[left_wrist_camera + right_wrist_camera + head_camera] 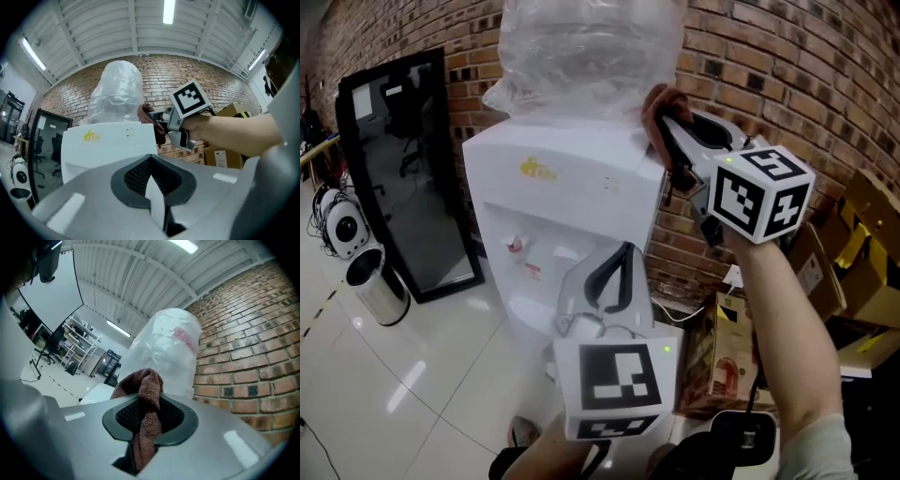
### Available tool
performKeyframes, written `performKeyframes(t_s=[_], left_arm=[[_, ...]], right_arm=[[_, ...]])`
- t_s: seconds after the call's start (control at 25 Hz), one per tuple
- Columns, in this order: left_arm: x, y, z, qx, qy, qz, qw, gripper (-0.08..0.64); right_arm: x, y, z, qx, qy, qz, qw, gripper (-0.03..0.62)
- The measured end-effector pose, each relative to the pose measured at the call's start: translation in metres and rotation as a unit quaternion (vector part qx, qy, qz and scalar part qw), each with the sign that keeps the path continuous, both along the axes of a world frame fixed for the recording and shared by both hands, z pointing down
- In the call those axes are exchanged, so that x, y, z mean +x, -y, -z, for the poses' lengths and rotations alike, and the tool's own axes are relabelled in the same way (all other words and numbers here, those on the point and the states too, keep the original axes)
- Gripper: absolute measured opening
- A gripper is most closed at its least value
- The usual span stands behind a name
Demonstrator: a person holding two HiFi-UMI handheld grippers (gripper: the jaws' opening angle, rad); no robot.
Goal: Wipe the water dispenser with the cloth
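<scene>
Lowest and closest in the head view, the left gripper [623, 248] is held upright in front of the tap recess of the water dispenser [562, 178], with its marker cube turned toward the camera. Its jaws are seen pressed together at the tips, and nothing is pinched between them.

Higher up and to the right, the right gripper [664, 127] is raised on a bare forearm to the dispenser's top right corner. Its jaws are clamped on the cloth [654, 105], a brown terry rag. In the right gripper view the rag is bunched between the black pads, with a folded lump standing out past the tips and a tail hanging back toward the handle. The rag is held at the edge of the white top, just beside the base of the bottle [581, 47], which is wrapped in crinkled clear plastic. Whether the rag touches the bottle cannot be told.

Behind the dispenser a brick wall [787, 66] is seen. A black-framed mirror [412, 169] is leaned against it on the left, with a steel bin [375, 286] standing near its foot on the glossy tiled floor [403, 384]. Cardboard boxes [867, 244] are piled on the right
</scene>
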State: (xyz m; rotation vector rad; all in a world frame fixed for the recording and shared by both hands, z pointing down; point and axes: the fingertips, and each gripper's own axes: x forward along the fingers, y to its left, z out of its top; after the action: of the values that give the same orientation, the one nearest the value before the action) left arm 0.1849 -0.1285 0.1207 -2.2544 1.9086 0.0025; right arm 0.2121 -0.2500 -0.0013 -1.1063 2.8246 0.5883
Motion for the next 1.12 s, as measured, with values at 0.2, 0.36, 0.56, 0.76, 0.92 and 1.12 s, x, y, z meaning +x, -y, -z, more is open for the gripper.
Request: performKeyframes(t_s=[0.2, 0.36, 0.56, 0.76, 0.92, 1.12], left_arm=[[-0.008, -0.017, -0.003, 0.003, -0.01, 0.0, 0.9999, 0.0], [0.008, -0.014, -0.014, -0.008, -0.024, -0.027, 0.9993, 0.0], [0.037, -0.003, -0.071, -0.067, -0.027, -0.048, 0.9963, 0.0], [0.044, 0.005, -0.098, -0.076, 0.023, -0.039, 0.9961, 0.0], [0.046, 0.008, -0.138, -0.1, 0.058, -0.036, 0.9927, 0.0], [0.054, 0.01, -0.176, -0.124, 0.071, -0.045, 0.9887, 0.0]], right_arm=[[0.009, 0.021, -0.023, -0.053, 0.014, -0.029, 0.998, 0.084], [0.037, 0.019, -0.045, -0.077, 0.064, -0.05, 0.994, 0.082], [0.049, 0.03, -0.153, -0.176, 0.097, -0.037, 0.979, 0.083], [0.047, 0.029, -0.192, -0.195, 0.132, -0.02, 0.972, 0.083], [0.045, 0.027, -0.233, -0.217, 0.117, -0.019, 0.969, 0.083], [0.046, 0.029, -0.278, -0.224, 0.092, -0.031, 0.97, 0.083]])
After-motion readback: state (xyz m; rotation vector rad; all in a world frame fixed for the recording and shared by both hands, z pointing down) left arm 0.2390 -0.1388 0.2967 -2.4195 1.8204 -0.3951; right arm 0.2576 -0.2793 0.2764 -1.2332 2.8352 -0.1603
